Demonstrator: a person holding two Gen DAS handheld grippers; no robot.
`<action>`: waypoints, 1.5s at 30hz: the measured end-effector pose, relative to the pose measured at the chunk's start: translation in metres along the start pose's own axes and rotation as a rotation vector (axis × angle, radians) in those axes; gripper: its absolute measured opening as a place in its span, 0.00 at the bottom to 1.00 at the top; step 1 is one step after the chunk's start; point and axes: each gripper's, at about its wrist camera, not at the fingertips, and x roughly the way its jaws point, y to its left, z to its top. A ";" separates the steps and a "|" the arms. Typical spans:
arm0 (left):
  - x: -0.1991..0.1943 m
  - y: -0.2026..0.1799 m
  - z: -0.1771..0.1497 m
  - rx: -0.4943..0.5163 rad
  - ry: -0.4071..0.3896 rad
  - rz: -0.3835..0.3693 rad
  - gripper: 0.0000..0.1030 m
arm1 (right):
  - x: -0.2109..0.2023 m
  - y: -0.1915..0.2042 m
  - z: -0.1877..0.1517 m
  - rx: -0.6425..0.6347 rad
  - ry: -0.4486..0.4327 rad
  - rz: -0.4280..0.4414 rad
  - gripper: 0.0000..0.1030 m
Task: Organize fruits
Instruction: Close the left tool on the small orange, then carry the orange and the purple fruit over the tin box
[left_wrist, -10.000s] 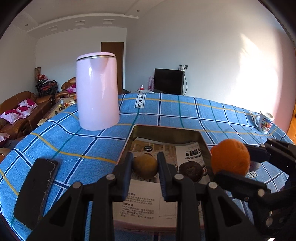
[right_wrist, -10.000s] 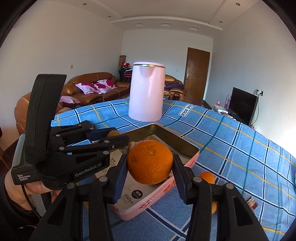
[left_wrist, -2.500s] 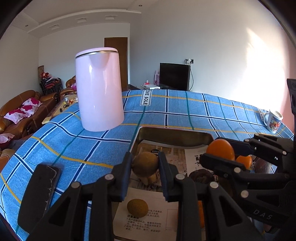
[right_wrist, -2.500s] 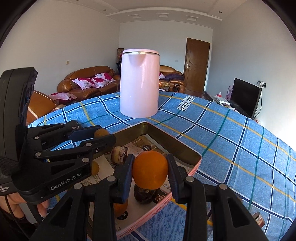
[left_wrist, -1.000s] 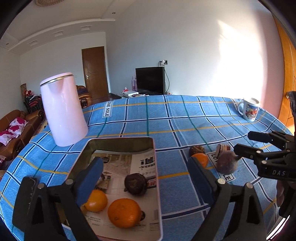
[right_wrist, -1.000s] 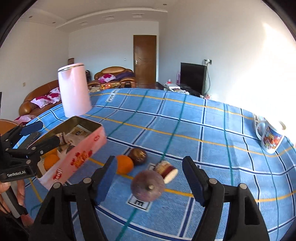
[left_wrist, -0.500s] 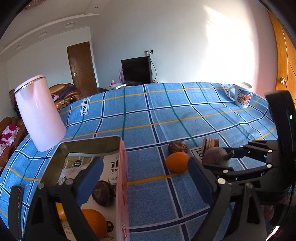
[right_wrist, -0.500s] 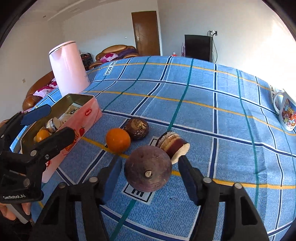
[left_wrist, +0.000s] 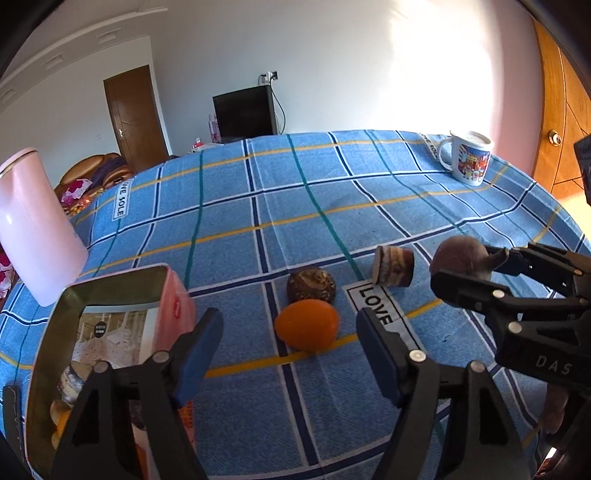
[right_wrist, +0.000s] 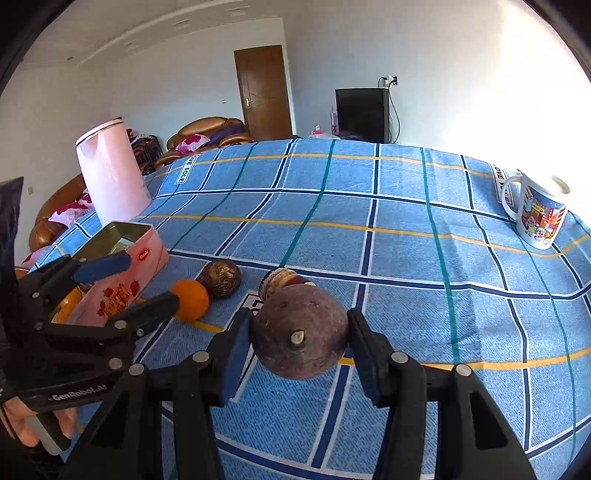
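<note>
My right gripper (right_wrist: 300, 345) is clamped on a dark purple mangosteen (right_wrist: 300, 332), both pads pressed to its sides, its jaws closing a little further. The fruit is held above the blue checked tablecloth (right_wrist: 406, 236).

My left gripper (left_wrist: 290, 350) is closing, its pads touching nothing. The orange (left_wrist: 307, 329) lies on the cloth in line with the gap, just beyond the fingertips.

Touching the orange on its far side sits a brown round fruit (left_wrist: 311, 285). A cut fruit piece (left_wrist: 392, 271) lies on its side nearby.

The pink tin (left_wrist: 173, 295) stands to the left. It is lined with newspaper and holds oranges. A pink kettle (right_wrist: 110, 177) stands beyond it. A printed mug (right_wrist: 537, 212) is well apart, at the far right.
</note>
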 end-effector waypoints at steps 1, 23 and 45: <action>0.007 -0.001 0.001 -0.004 0.031 -0.010 0.65 | 0.000 -0.001 0.000 0.005 -0.005 0.002 0.52; -0.005 -0.004 0.005 -0.016 -0.066 -0.054 0.43 | -0.011 0.002 0.000 -0.012 -0.076 0.054 0.52; -0.035 0.002 0.000 -0.040 -0.229 -0.025 0.43 | -0.033 0.006 -0.004 -0.040 -0.187 0.079 0.52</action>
